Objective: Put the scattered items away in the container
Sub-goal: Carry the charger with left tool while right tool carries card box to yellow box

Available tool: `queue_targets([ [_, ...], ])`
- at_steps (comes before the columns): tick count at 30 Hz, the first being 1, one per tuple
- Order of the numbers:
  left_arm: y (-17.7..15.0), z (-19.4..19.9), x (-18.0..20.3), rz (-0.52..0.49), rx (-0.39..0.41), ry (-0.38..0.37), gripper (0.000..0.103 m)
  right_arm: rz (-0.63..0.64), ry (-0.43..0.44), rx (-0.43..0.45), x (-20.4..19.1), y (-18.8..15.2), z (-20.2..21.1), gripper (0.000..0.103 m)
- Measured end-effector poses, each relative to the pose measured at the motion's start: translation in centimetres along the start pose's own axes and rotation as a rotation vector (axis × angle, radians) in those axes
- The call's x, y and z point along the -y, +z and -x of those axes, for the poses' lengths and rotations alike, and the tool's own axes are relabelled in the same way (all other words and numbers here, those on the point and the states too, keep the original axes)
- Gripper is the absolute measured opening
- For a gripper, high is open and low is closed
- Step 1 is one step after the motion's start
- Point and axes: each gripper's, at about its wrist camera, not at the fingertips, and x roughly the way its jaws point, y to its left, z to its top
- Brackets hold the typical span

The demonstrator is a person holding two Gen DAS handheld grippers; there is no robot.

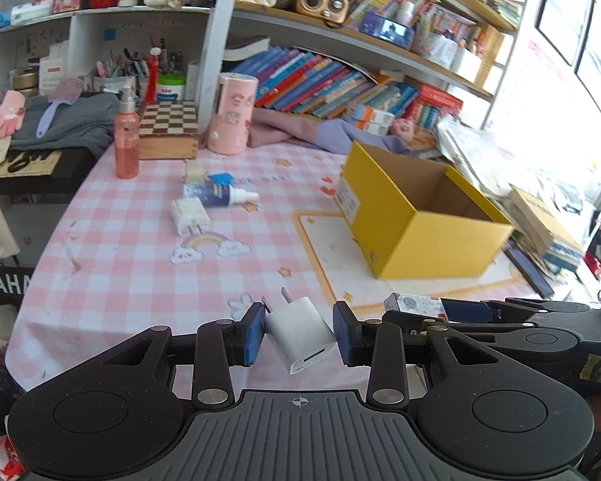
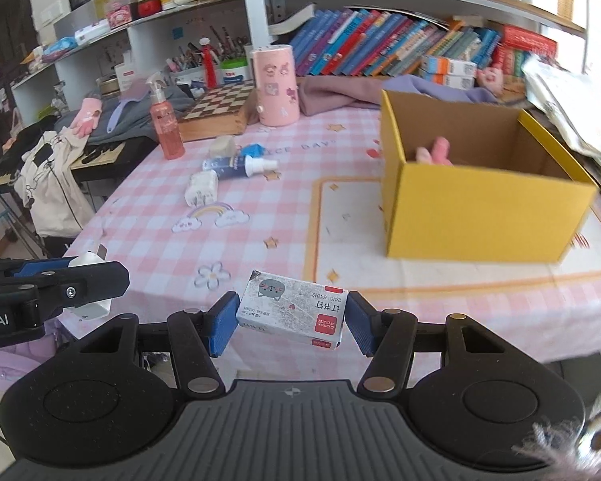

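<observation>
Pink-and-white checked tablecloth [image 1: 140,264] printed with rainbows, stars, flowers and the words "NICE DAY", only partly legible. "YAMAHA" lettering cut off at left edge of left wrist view, on a black keyboard [image 1: 4,280].

Left gripper [image 1: 299,330]: blue pads clamped on a white USB charger [image 1: 300,332], prongs pointing away and up, USB slot toward camera. Aimed downward over near table edge.

Right gripper [image 2: 291,314]: blue pads closed on a small staple box [image 2: 294,308], grey cat face on one end, red label reading "Comix", figures "24/6" and Chinese characters. Tilted downward, just beside left gripper, both near front edge of table. "ot.AI" readable on the left tool's body in right wrist view.

Yellow cardboard box [image 2: 481,216], open top, brown inside, white label on its short side, text too small to read. Stands on cream mat with orange border [image 2: 380,276]. Inside: something pink [image 2: 434,152], only partly seen.

Loose on cloth, well apart from box: second white charger [image 2: 201,193], blue-and-white spray bottle [image 2: 236,167] lying on its side, small beige block [image 2: 223,145], blue scrap [image 2: 254,149].

Farther back: orange-pink spray bottle [image 2: 167,128] upright, wooden chessboard box [image 2: 216,110], pink cylinder with stickers [image 2: 275,86].
</observation>
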Motion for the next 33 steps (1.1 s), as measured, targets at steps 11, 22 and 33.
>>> queue_targets([
  [11, -1.4, 0.1, 2.2, -0.067, -0.045, -0.097, 0.035, -0.104, -0.094, -0.012, 1.7, -3.4, 3.0, 0.056],
  [22, -1.6, -2.1, 6.1, -0.154, -0.098, -0.243, 0.035, -0.208, -0.226, -0.015, 5.2, -5.3, 5.7, 0.056],
  [33, -1.1, -3.9, 9.0, -0.216, -0.12, -0.315, 0.035, -0.265, -0.286, -0.014, 7.8, -5.7, 6.6, 0.056],
])
